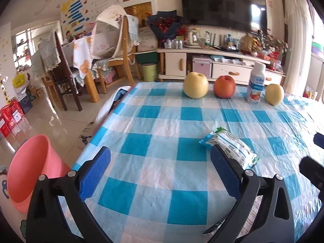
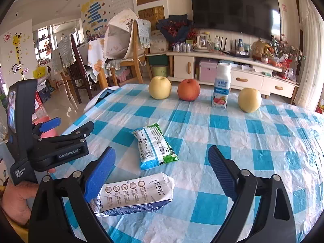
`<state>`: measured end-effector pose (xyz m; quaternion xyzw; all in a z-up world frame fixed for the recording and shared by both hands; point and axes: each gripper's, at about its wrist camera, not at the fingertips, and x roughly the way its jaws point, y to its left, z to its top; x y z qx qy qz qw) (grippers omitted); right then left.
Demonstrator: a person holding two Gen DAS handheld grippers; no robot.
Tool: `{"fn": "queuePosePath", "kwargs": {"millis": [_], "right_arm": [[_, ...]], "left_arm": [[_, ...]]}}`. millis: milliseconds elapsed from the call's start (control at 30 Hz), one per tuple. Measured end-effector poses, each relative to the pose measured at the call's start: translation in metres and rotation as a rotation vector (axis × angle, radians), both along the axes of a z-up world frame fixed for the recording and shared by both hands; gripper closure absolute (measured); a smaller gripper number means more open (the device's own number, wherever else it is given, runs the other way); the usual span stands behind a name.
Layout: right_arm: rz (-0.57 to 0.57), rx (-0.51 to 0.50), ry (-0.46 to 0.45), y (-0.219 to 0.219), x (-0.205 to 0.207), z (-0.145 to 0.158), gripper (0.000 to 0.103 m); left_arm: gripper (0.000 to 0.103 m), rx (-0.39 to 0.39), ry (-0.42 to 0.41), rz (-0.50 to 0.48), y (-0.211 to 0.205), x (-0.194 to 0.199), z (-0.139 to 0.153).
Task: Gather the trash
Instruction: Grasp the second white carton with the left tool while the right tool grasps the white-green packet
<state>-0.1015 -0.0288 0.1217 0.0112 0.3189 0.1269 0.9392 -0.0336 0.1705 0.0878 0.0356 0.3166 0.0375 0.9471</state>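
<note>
A green and blue snack wrapper [image 2: 154,145] lies flat on the checked tablecloth, just beyond my open right gripper [image 2: 161,150]. A flattened white and blue carton [image 2: 137,194] rests nearer, touching the right gripper's left pad [image 2: 99,174]. In the left wrist view the same wrapper [image 1: 230,145] sits by the tip of the right-hand pad [image 1: 224,172], and my left gripper [image 1: 160,150] is open over bare cloth. The carton [image 1: 251,216] is mostly hidden behind that finger. A pink bin [image 1: 30,172] stands on the floor off the table's left edge.
Along the far edge of the table [image 2: 263,141] stand a yellow pear [image 2: 160,87], a red apple [image 2: 188,90], a small milk bottle [image 2: 221,87] and another pear [image 2: 249,99]. A hand [image 2: 16,198] holds the left gripper [image 2: 75,122]. Chairs and a TV cabinet stand beyond.
</note>
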Motion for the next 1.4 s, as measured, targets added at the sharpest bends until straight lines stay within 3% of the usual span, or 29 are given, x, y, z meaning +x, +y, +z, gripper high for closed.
{"fn": "queuePosePath", "kwargs": {"millis": [100,300,500,567,700,833,1167,1333,1400], "right_arm": [[0.010,-0.011,0.024,-0.003,0.010,-0.006,0.011],[0.044,0.004,0.099,-0.009,0.037,-0.025,0.011],[0.066,0.078,0.181,-0.018,0.066,-0.045,0.011],[0.078,0.099,0.204,-0.020,0.074,-0.050,0.011],[0.151,0.151,0.252,-0.017,0.096,-0.056,0.011],[0.221,0.136,0.253,-0.004,0.105,-0.056,0.011],[0.317,0.047,0.262,0.024,0.121,-0.065,0.011],[0.332,0.036,0.276,0.026,0.127,-0.071,0.011],[0.333,0.015,0.275,0.029,0.127,-0.074,0.015]], "left_arm": [[0.004,-0.017,0.011,-0.095,-0.005,-0.002,0.002],[0.004,-0.074,0.038,-0.386,-0.011,-0.009,0.005],[0.004,-0.231,0.189,-0.619,-0.012,-0.011,-0.007],[0.004,-0.236,0.229,-0.700,-0.022,-0.016,-0.012],[0.004,-0.172,0.278,-0.819,-0.047,-0.029,-0.025],[0.004,-0.109,0.340,-0.844,-0.064,-0.031,-0.042],[0.005,-0.086,0.409,-0.816,-0.072,-0.020,-0.062],[0.022,-0.059,0.429,-0.780,-0.072,-0.012,-0.069],[0.022,-0.049,0.434,-0.778,-0.073,-0.012,-0.071]]}}
